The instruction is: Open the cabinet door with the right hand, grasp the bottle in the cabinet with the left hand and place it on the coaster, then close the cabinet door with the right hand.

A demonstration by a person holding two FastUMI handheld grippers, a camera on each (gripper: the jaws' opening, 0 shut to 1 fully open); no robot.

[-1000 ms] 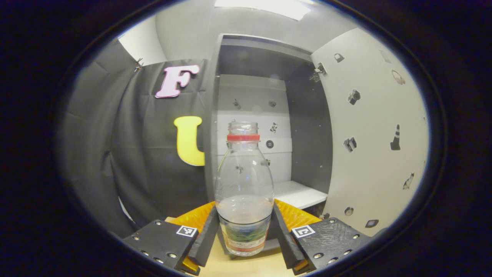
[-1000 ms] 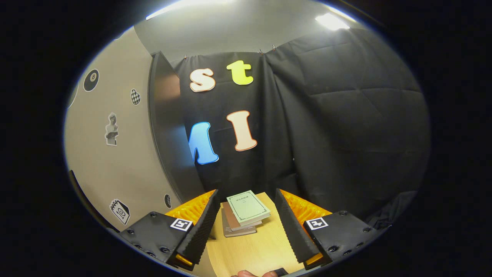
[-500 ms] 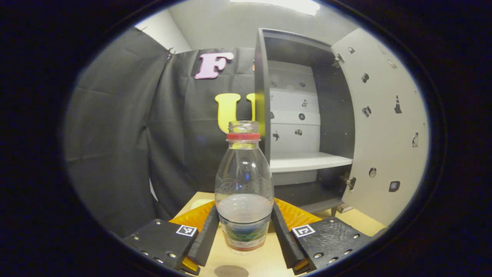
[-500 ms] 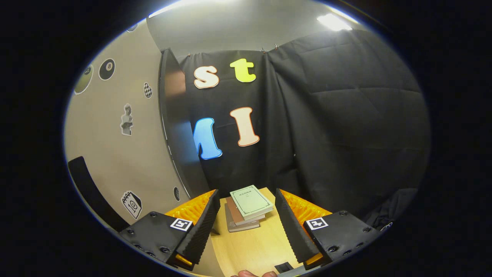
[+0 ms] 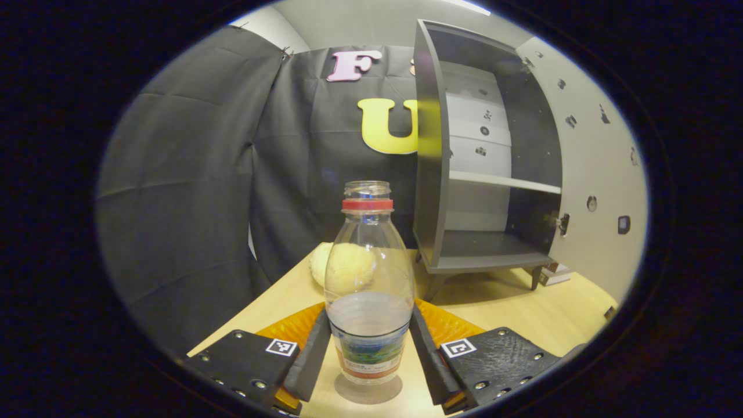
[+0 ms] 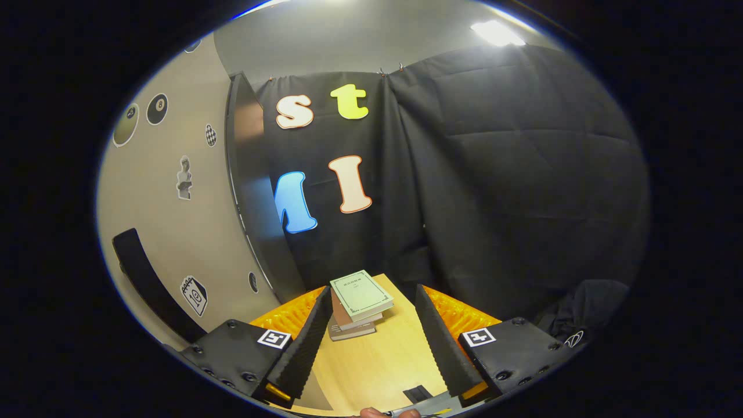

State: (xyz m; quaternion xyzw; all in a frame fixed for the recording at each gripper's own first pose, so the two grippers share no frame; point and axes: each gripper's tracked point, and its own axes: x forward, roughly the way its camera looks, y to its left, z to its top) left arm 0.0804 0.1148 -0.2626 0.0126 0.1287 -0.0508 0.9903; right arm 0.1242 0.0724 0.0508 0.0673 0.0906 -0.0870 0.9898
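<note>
Bottle (image 5: 368, 278) clamped in left hand-held gripper (image 5: 368, 360) above grey coaster (image 5: 368, 390), right hand-held gripper (image 6: 372, 334) agape; next, lowering squarely onto it, then releasing.

1. The bottle (image 5: 369, 278) between the left gripper's (image 5: 370, 354) fingers is clear, glossy plastic with a paper-like label.
2. The table (image 5: 522, 313) ahead looks like pale, smooth wood.
3. The cabinet (image 5: 482, 174) beyond it is matt grey board.
4. The books (image 6: 357, 302) ahead of the right gripper (image 6: 371, 342) have matt paper covers.
</note>
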